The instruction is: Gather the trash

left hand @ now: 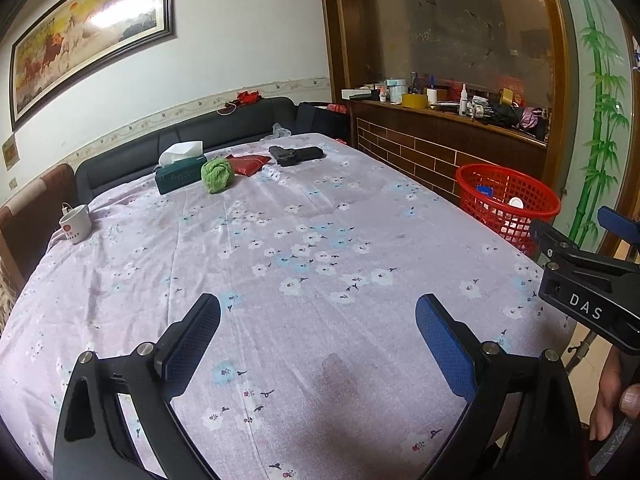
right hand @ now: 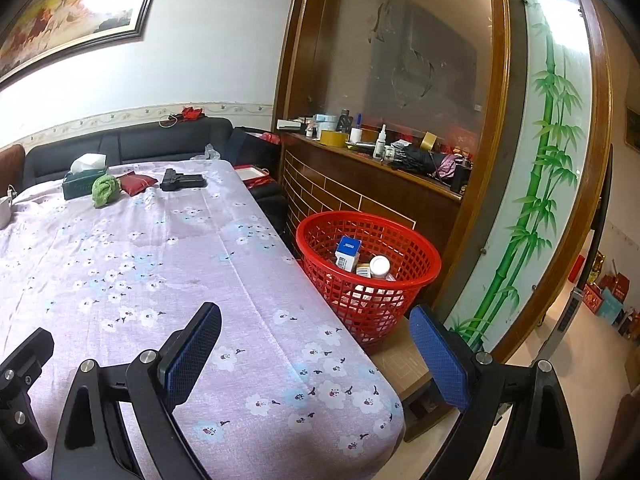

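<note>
A red mesh basket (right hand: 412, 240) stands on a low wooden stand right of the table; it also shows in the left wrist view (left hand: 540, 196). It holds a blue-and-white box (right hand: 347, 253) and a white-capped bottle (right hand: 379, 267). My left gripper (left hand: 318, 332) is open and empty over the near part of the flowered tablecloth (left hand: 280, 264). My right gripper (right hand: 316, 340) is open and empty above the table's near right corner, close to the basket. At the far end lie a green cloth (left hand: 217, 174), a red pouch (left hand: 250, 165) and a black toy pistol (left hand: 295, 155).
A green tissue box (left hand: 181, 170) and a white mug (left hand: 75, 223) sit on the table's far left. A dark sofa (left hand: 192, 132) runs behind the table. A cluttered wooden shelf (right hand: 380, 152) and a bamboo-painted glass panel (right hand: 532, 200) stand to the right.
</note>
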`<state>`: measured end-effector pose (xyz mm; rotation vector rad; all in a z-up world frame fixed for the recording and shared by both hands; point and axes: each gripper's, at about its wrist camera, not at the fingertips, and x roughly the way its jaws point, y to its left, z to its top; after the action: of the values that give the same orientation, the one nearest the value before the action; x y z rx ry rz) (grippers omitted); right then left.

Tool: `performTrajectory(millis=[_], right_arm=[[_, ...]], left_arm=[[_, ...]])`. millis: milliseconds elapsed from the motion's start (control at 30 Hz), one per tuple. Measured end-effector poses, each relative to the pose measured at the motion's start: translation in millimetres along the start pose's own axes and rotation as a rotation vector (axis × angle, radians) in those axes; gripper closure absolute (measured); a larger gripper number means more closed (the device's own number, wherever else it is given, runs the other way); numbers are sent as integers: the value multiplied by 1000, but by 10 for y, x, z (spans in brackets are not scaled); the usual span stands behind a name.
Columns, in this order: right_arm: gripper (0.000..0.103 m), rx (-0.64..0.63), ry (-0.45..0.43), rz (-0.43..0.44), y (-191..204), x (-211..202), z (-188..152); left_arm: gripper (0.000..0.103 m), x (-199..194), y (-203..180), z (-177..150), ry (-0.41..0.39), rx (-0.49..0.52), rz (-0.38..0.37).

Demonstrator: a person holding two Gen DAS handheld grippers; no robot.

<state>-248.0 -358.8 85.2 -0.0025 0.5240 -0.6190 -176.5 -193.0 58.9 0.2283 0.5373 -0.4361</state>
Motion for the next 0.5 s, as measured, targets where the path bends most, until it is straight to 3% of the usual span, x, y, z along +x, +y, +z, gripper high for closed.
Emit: performTrajectory(millis=[500], right_arm=[[6, -17, 8, 4, 64, 10, -18]], left_arm=[[6, 38, 33, -39, 17, -5, -14]])
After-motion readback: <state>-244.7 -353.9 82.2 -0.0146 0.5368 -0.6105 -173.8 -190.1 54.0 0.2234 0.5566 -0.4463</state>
